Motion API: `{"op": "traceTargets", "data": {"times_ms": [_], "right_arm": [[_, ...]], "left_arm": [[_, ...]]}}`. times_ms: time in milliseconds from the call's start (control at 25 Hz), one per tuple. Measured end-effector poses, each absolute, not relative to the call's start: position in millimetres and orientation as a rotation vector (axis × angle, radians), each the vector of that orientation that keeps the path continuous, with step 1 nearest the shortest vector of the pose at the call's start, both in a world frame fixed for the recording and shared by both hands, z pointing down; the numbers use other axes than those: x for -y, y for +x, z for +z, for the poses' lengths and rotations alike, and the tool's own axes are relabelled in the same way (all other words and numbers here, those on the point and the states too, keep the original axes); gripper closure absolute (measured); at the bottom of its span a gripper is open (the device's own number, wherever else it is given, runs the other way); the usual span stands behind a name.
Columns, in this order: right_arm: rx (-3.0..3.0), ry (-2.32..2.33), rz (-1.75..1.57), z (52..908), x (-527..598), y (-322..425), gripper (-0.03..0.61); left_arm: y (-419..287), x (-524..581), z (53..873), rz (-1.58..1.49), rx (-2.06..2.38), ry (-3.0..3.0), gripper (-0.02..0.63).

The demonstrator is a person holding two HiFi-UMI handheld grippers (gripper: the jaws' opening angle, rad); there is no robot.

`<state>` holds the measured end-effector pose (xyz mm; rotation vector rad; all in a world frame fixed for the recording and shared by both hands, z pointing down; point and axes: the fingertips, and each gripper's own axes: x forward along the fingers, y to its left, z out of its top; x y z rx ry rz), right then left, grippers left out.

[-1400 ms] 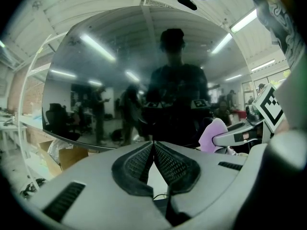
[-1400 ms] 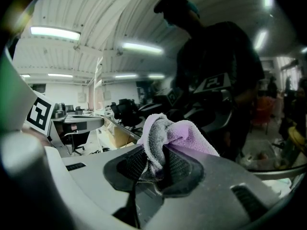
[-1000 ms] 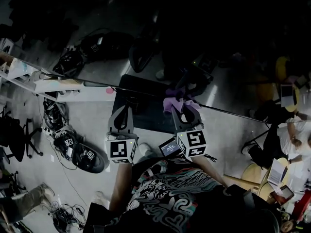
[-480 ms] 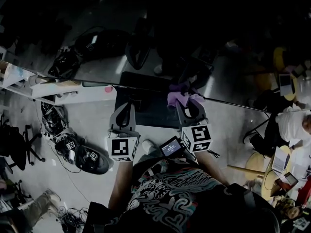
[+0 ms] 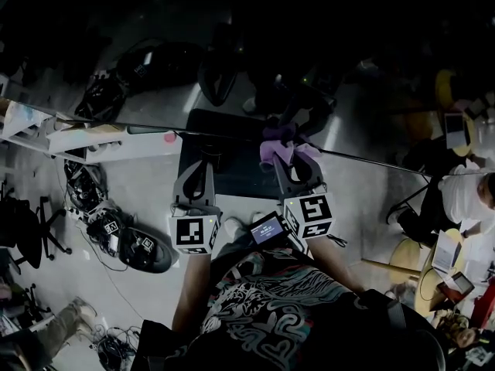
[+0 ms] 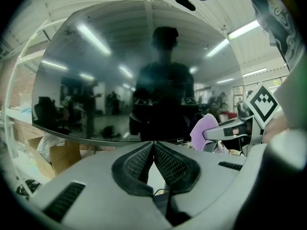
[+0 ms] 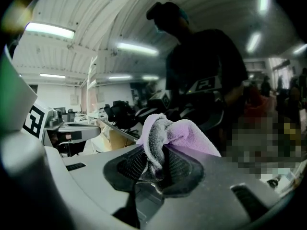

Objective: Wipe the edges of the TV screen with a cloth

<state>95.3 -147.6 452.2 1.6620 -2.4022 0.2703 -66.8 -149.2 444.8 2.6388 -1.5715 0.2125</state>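
Right gripper view: our right gripper point(image 7: 158, 164) pinches the cloth point(image 7: 178, 135), left gripper point(image 6: 153, 159) pressed together; TV screen point(image 6: 96, 80) edges seem mostly unwiped

Head view: dim, underexposed. Gripper views: fisheye-bent, vignetted; glossy dark TV screen point(image 6: 134, 71) mirrors white ceiling strip lights point(image 6: 244, 28).

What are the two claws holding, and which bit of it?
The right claw pinches a purple cloth by a bunched-up fold; the rest puffs out past the tips. The left claw is shut on nothing.
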Motion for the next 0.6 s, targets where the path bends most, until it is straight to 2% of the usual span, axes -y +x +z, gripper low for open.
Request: {"op": "traceTargets", "data": {"times_ms": [600], "right_arm": [[2.476, 1.569, 0.293, 458, 152, 99, 0.457]], "left_arm": [[-57, 139, 436, 0.271, 1.757, 2.534, 0.595]]}}
